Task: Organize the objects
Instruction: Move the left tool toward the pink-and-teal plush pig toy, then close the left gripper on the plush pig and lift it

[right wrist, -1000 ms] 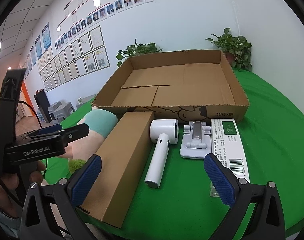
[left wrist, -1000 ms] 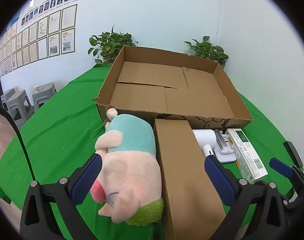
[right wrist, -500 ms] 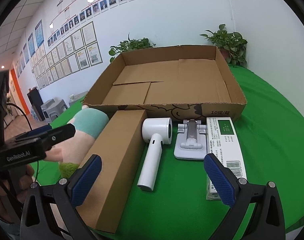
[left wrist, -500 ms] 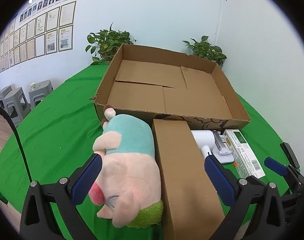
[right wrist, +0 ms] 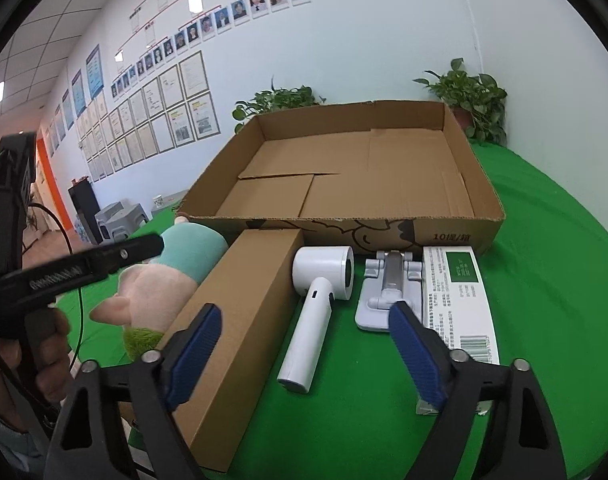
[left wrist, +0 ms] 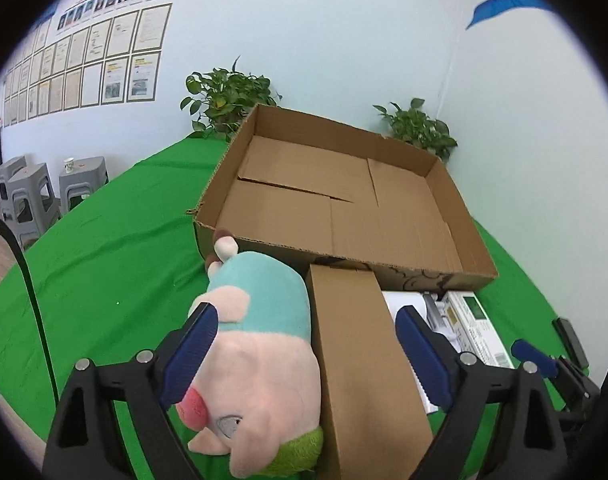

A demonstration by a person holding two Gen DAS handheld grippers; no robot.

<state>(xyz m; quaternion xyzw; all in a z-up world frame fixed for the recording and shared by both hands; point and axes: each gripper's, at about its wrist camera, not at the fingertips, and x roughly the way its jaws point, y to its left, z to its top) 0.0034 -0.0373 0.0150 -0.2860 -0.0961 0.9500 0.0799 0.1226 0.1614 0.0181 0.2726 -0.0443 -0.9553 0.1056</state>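
Note:
A pink and teal plush pig (left wrist: 256, 344) lies on the green cloth beside a long brown carton (left wrist: 360, 360), both just in front of the big open cardboard tray (left wrist: 476, 264). My left gripper (left wrist: 308, 356) hangs over them with its jaws closing; the plush and the carton sit between the pads, which press on neither. My right gripper (right wrist: 304, 360) is also closing, above a white hair dryer (right wrist: 320, 280) and the carton's edge (right wrist: 240, 320), gripping nothing. To the dryer's right lie a white phone stand (right wrist: 388, 292) and a white-and-green box (right wrist: 460, 300).
The tray's brown floor (right wrist: 384, 184) is bare. Two potted plants (right wrist: 468, 96) stand behind it against the wall. Grey stools (left wrist: 32, 196) stand off the table's left. A hand (right wrist: 44, 344) holds the left gripper's handle at the right wrist view's left edge.
The jaws of both grippers have narrowed. The left wrist view has tilted a little. The plush, carton, dryer, stand and box lie where they were.

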